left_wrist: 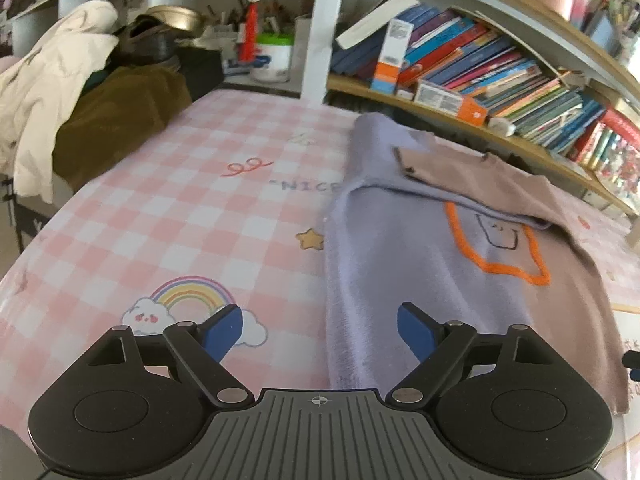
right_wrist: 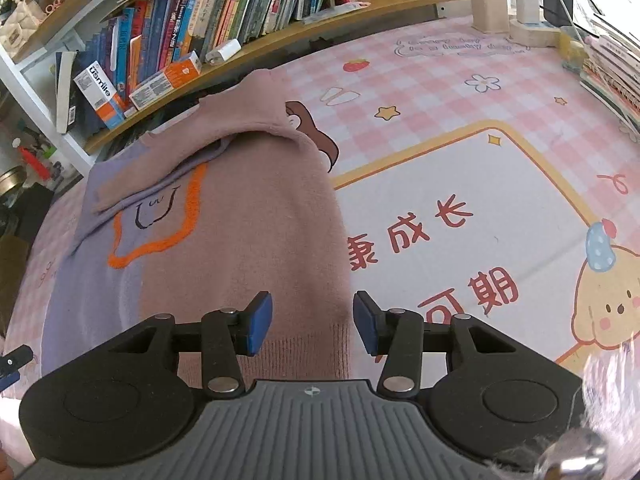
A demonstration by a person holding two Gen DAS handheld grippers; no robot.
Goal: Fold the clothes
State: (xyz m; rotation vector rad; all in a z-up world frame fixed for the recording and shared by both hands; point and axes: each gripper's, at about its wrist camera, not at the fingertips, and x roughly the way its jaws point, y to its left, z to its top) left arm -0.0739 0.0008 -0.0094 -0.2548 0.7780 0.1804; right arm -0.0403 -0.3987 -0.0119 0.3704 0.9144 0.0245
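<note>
A two-tone sweater, lilac on one half and dusty pink on the other, with an orange outline shape, lies flat on the pink checked tablecloth. It shows in the left wrist view point(left_wrist: 400, 264) and the right wrist view point(right_wrist: 240, 232). Both sleeves are folded in across its upper part. My left gripper point(left_wrist: 320, 334) is open over the sweater's left lower edge, holding nothing. My right gripper point(right_wrist: 313, 322) is open over the sweater's right lower hem, holding nothing.
A bookshelf point(left_wrist: 500, 60) full of books runs along the table's far side. A pile of clothes point(left_wrist: 80, 92) sits at the far left. A pen holder, charger and stacked books point(right_wrist: 560, 28) stand at the far right corner.
</note>
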